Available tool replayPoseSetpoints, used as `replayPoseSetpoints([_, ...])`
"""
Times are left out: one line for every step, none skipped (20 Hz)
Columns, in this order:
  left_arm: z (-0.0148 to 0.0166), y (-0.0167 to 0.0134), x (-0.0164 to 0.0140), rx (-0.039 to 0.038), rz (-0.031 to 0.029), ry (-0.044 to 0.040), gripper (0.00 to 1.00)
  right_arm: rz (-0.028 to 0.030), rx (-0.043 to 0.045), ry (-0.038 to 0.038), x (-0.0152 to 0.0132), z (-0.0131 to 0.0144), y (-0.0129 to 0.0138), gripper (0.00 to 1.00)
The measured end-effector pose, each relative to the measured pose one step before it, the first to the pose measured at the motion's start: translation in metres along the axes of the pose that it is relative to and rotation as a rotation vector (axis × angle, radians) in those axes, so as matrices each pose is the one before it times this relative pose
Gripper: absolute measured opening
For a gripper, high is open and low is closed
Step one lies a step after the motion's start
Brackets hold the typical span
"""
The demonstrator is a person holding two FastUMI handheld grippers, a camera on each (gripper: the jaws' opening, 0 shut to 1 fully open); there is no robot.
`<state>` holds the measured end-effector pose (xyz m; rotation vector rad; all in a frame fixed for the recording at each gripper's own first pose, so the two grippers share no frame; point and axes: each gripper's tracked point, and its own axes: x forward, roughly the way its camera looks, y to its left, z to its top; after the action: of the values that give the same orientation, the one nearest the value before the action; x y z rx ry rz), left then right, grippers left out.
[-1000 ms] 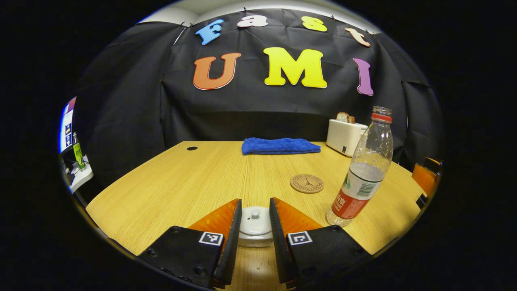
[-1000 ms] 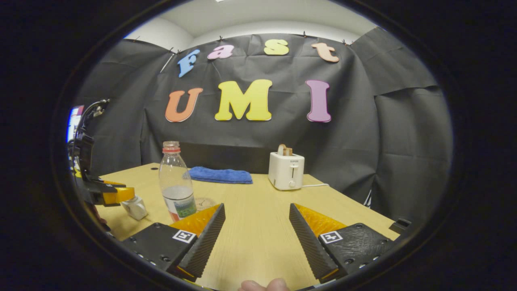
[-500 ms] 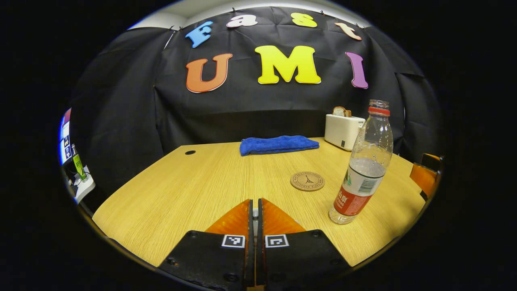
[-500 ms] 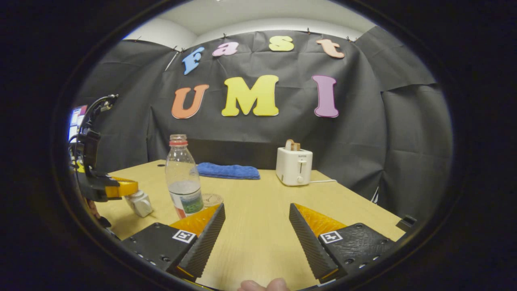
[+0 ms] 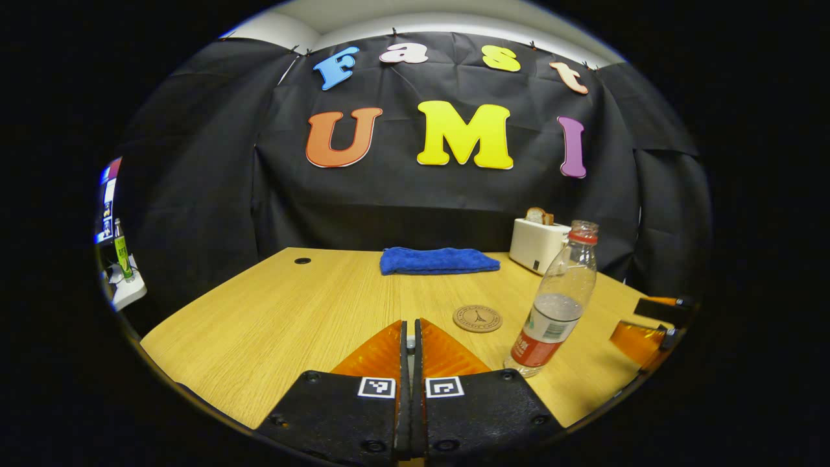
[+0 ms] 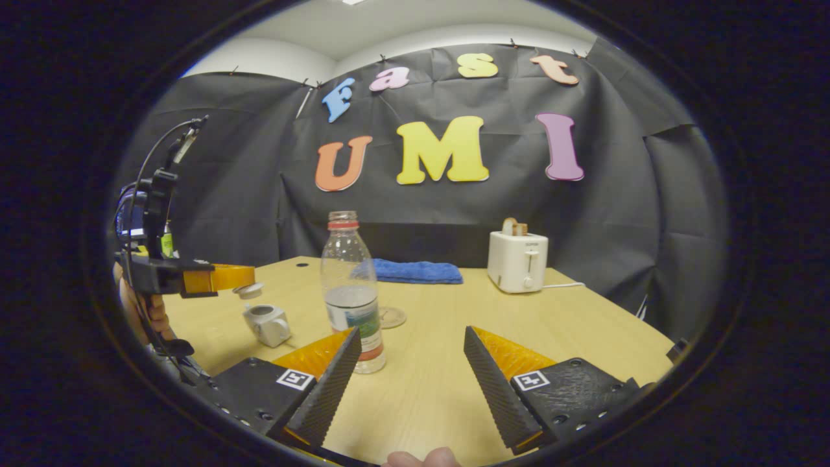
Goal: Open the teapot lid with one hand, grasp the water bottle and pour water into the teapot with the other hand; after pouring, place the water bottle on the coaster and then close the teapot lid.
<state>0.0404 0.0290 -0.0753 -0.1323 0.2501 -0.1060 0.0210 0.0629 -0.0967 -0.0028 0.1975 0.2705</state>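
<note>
The water bottle point(image 6: 351, 292) stands upright and uncapped on the tabletop point(image 6: 441, 363), its long axis vertical, a little ahead and to the left of the right tool point(image 6: 410, 373), whose fingers are spread wide and hold nothing. The bottle is much nearer this tool than the other, so the coming grasp looks to need a short move forward and leftward to bring the body between the open fingers. Just behind the bottle lies the coaster point(image 5: 477, 318). Farther left sits the small white teapot point(image 6: 266, 323), its mouth open. Above it the left tool point(image 6: 227, 277) is pressed together on the teapot lid point(image 6: 249, 290), apparently by its knob, though that is small here.
</note>
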Motion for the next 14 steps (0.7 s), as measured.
replayPoseSetpoints([0.00328, 0.00061, -0.00487, 0.00027, 0.00331, -0.0104, 0.03, 0.01521, -0.00159, 0.00743, 0.00278, -0.00258, 0.00522, 0.98])
replayPoseSetpoints([0.00423, 0.00219, -0.00419, -0.00165, 0.00388, -0.01081, 0.03, 0.01515, -0.00082, 0.00379, 0.00406, -0.00128, 0.00597, 0.96])
replayPoseSetpoints([0.00271, 0.00117, -0.00475, -0.00531, 0.00416, -0.00766, 0.03, 0.01594, -0.00247, 0.0026, 0.0043, 0.00052, 0.00686, 0.96])
replayPoseSetpoints([0.00273, 0.00023, -0.00357, -0.00608, 0.00434, -0.00749, 0.03, 0.00801, -0.00536, 0.00239, 0.00536, 0.00026, 0.00578, 0.96])
replayPoseSetpoints([0.00193, 0.00153, -0.0034, -0.00458, 0.00376, -0.00545, 0.03, 0.00587, -0.0068, -0.00197, 0.00639, 0.00263, 0.00261, 0.95])
replayPoseSetpoints([0.00155, 0.0, -0.0016, -0.0038, 0.00253, -0.00467, 0.03, -0.0003, -0.0074, -0.00526, 0.00661, 0.00329, 0.00109, 0.95])
replayPoseSetpoints([-0.00009, -0.00009, -0.00129, -0.00542, -0.00194, -0.0025, 0.03, 0.00213, -0.00294, -0.00491, 0.00515, 0.00234, 0.00088, 0.97])
replayPoseSetpoints([0.00013, -0.00053, -0.00086, -0.00279, -0.0007, 0.00057, 0.03, 0.00601, -0.00358, -0.002, 0.00659, 0.00251, 0.00294, 0.95])
replayPoseSetpoints([0.00013, 0.00004, 0.00006, -0.00017, 0.0013, -0.00115, 0.03, 0.00311, -0.00282, 0.00032, 0.00569, 0.00129, 0.00209, 0.95])
replayPoseSetpoints([0.00002, 0.00059, -0.00119, 0.00077, 0.0003, -0.001, 0.03, 0.00305, 0.00099, -0.00069, 0.00414, 0.00177, 0.00221, 0.95])
replayPoseSetpoints([0.00104, 0.0002, -0.00039, 0.0019, 0.00145, -0.0017, 0.03, 0.00164, 0.00437, -0.00099, 0.00409, 0.00143, 0.00142, 0.95])
replayPoseSetpoints([0.00111, 0.00127, -0.00042, 0.00149, 0.00029, -0.00424, 0.03, 0.00073, 0.00328, -0.00275, 0.00462, 0.0037, 0.00097, 0.95])
replayPoseSetpoints([0.00097, 0.00052, -0.00077, -0.00141, 0.00012, -0.00369, 0.03, -0.00049, 0.00268, -0.00343, 0.00369, 0.00186, 0.00118, 0.95])
replayPoseSetpoints([0.00182, 0.00147, 0.00004, -0.00174, 0.00195, -0.00447, 0.03, 0.00297, 0.00469, -0.00316, 0.00255, 0.00112, 0.00175, 0.95])
